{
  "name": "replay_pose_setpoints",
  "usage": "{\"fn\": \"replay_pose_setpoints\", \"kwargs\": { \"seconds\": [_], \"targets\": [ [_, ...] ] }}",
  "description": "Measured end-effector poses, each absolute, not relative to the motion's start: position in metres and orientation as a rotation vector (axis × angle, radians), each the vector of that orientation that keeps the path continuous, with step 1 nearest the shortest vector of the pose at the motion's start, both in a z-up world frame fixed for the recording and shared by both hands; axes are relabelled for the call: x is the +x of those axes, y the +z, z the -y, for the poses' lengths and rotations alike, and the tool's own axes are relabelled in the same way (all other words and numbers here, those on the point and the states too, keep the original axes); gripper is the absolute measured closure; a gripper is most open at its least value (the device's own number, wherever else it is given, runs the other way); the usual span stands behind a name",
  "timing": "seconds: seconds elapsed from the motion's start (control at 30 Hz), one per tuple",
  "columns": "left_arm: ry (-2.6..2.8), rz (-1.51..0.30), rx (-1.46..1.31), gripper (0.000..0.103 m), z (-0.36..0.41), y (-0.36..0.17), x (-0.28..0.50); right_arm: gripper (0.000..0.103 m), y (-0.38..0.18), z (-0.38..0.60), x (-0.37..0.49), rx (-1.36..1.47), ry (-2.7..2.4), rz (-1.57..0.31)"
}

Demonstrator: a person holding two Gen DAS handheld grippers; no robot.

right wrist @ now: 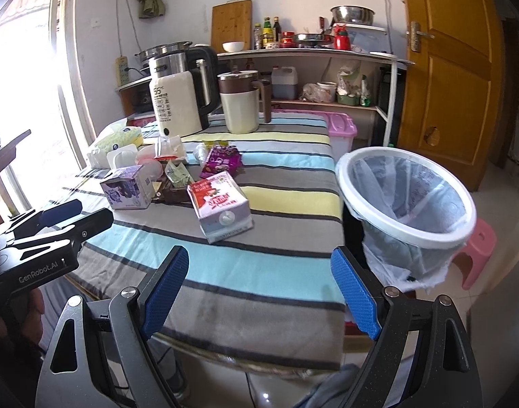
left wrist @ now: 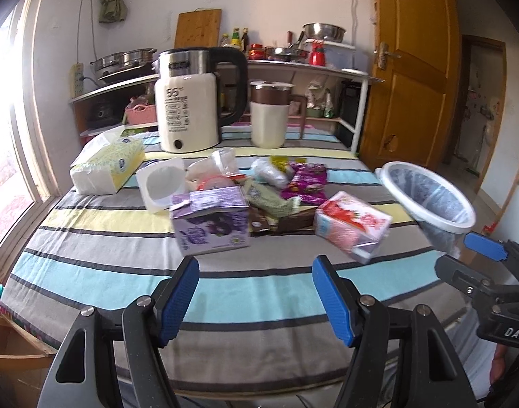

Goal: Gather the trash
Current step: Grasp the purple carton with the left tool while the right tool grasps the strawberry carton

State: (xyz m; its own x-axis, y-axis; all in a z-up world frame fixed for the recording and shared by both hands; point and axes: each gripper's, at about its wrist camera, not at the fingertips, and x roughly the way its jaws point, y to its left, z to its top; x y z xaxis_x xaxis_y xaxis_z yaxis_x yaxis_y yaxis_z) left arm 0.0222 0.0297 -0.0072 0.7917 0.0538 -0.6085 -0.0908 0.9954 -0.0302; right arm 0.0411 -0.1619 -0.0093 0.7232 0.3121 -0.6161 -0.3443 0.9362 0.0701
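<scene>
Both grippers, left (left wrist: 256, 297) and right (right wrist: 259, 292), hang wide and empty over the table (right wrist: 259, 261); trash (left wrist: 280, 183) heaped mid-table, bin (right wrist: 407, 200) beside. Collection seemingly unstarted; next, grasp the pink carton (right wrist: 222, 204).

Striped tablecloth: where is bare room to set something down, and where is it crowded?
Bare: the near strip of striped tablecloth between both open grippers and the red carton, and the right side toward the trash bin. Crowded: the centre-left cluster around the purple carton, wrappers, tissue pack, and kettle.
</scene>
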Motion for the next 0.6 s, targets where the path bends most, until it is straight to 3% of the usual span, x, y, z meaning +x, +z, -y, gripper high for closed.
{"fn": "replay_pose_setpoints", "kwargs": {
  "seconds": [0.33, 0.6],
  "targets": [
    [0.096, -0.694, -0.095, 0.034, -0.067, -0.019, 0.051, 0.017, -0.023, 0.133, 0.083, -0.102, 0.449, -0.711],
    [0.080, -0.707, -0.148, 0.018, -0.088, -0.023, 0.070, 0.017, -0.033, 0.114, 0.117, -0.130, 0.505, -0.756]
  ]
}}
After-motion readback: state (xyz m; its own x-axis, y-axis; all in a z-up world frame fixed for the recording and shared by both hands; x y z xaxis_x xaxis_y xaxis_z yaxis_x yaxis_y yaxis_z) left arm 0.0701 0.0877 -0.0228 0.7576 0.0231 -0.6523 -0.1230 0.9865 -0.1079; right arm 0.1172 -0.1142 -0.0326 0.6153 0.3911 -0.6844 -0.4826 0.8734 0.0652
